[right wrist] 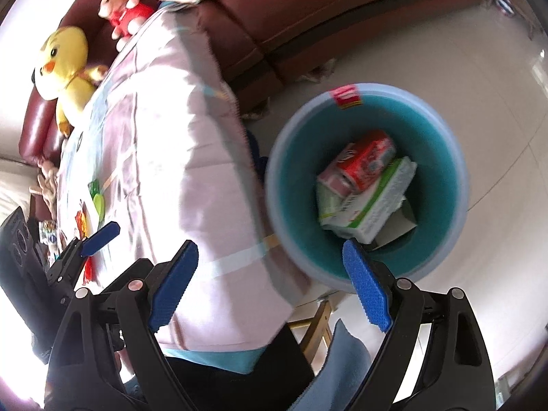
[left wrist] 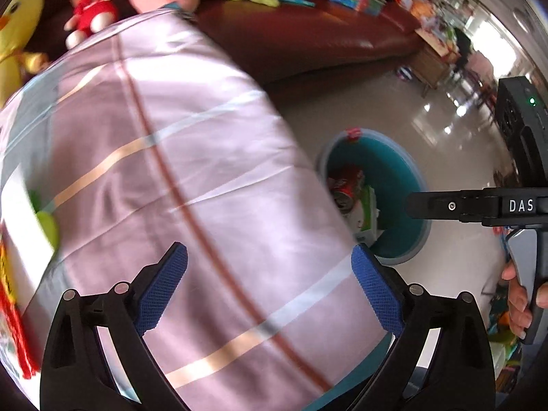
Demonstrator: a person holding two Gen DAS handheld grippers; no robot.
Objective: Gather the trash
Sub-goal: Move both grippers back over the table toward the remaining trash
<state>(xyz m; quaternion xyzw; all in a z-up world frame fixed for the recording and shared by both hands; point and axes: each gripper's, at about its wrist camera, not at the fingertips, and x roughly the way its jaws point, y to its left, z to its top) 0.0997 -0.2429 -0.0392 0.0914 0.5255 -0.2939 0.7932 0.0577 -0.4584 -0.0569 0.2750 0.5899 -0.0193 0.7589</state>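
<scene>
A round teal trash bin [right wrist: 291,185] stands on the floor beside the cloth-covered table; it also shows in the left wrist view [left wrist: 397,171]. In it lie a red and white packet [right wrist: 368,159], a green and white box [right wrist: 373,205] and other wrappers. My right gripper [right wrist: 270,284] is open and empty, over the table edge and the near rim of the bin. My left gripper [left wrist: 270,287] is open and empty above the pink striped tablecloth [left wrist: 171,171]. Green [right wrist: 97,202] and red [right wrist: 82,222] scraps lie at the table's far left, also at the left edge of the left wrist view [left wrist: 48,226].
A dark red sofa [left wrist: 291,34] behind the table holds a yellow duck [right wrist: 63,65], a red-dressed bear [right wrist: 125,10] and other plush toys. The floor [right wrist: 445,51] around the bin is glossy tile. A wooden chair frame [right wrist: 318,322] sits under the table edge.
</scene>
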